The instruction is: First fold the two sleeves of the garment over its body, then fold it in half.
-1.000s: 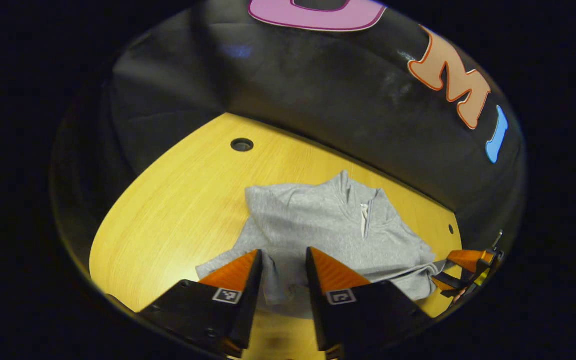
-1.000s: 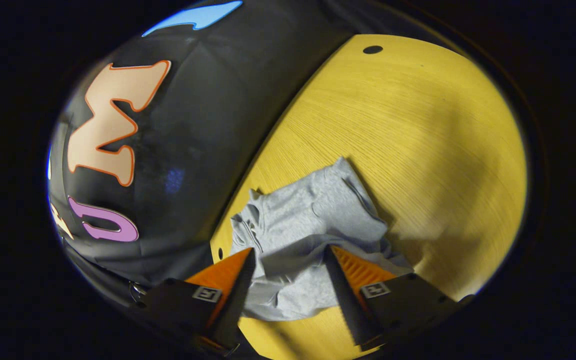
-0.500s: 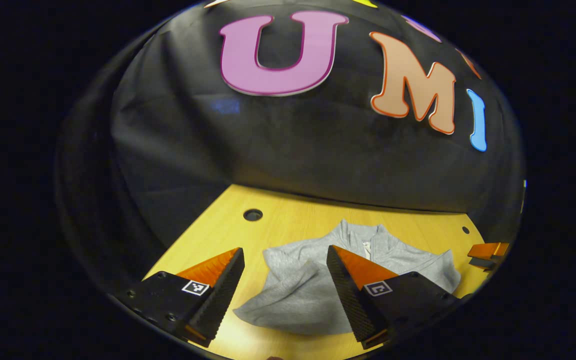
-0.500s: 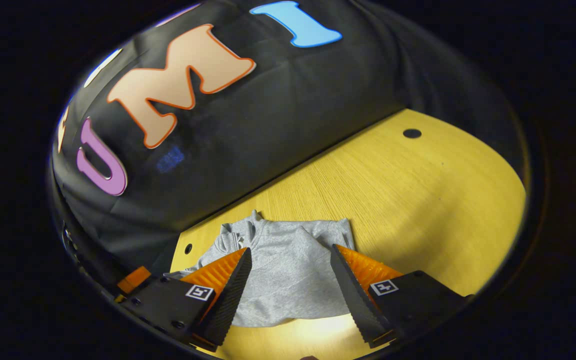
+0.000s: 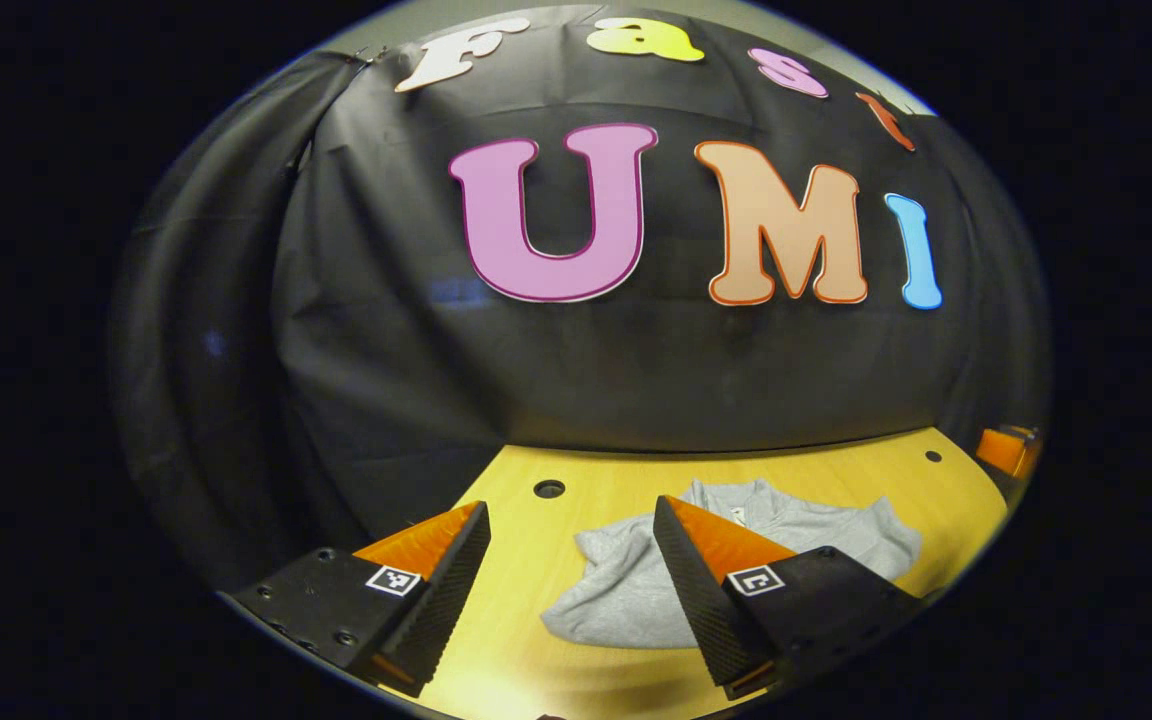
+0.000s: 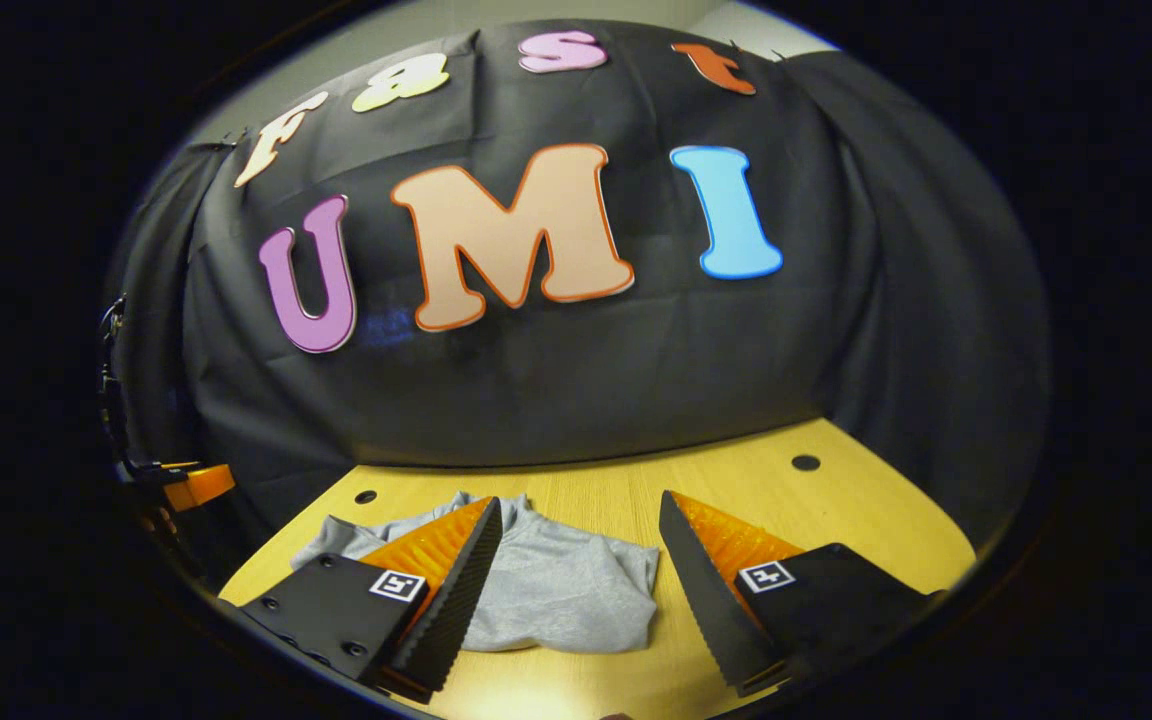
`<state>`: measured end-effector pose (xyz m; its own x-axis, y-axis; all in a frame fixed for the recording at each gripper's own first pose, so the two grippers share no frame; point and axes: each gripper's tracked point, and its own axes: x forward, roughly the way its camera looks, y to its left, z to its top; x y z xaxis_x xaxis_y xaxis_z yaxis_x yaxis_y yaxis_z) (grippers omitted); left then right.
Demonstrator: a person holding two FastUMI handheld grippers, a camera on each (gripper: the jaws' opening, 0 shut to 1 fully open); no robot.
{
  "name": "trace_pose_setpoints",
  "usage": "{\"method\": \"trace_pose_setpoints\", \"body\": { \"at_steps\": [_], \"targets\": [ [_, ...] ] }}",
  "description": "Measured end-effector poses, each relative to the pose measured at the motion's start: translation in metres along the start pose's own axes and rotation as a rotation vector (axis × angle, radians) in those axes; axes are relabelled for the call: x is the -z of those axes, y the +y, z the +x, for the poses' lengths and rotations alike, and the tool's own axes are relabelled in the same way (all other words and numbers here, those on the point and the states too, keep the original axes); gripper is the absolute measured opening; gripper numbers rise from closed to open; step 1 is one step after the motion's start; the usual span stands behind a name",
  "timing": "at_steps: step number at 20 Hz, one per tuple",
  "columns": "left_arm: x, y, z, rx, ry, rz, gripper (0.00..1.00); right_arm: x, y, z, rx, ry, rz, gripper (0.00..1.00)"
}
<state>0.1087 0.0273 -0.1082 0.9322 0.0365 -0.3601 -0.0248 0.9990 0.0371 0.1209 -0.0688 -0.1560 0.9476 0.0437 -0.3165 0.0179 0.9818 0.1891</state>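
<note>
Left gripper: fingers spread, nothing held, raised off the surface. Garment lies folded into a compact bundle near the back edge, collar toward the wall; folding is judged complete, hence the clear hold-off. Right gripper: fingers likewise apart and empty, above the garment. Bare surface is seen right of it.
</note>
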Motion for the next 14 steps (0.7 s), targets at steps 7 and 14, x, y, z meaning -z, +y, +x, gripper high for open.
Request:
{"method": "trace_pose_setpoints", "body": {
  "at_steps": [7,14],
  "targets": [
    [-0.01,0.02,-0.028,-0.04,-0.044,0.027,1.0,-0.001,-0.008,-0.023,0.038,-0.055,-0.091,0.98],
    [-0.026,0.009,-0.03,-0.006,-0.075,0.037,0.96,-0.027,0.003,-0.024,0.049,-0.14,-0.085,0.98]
  ]
}}
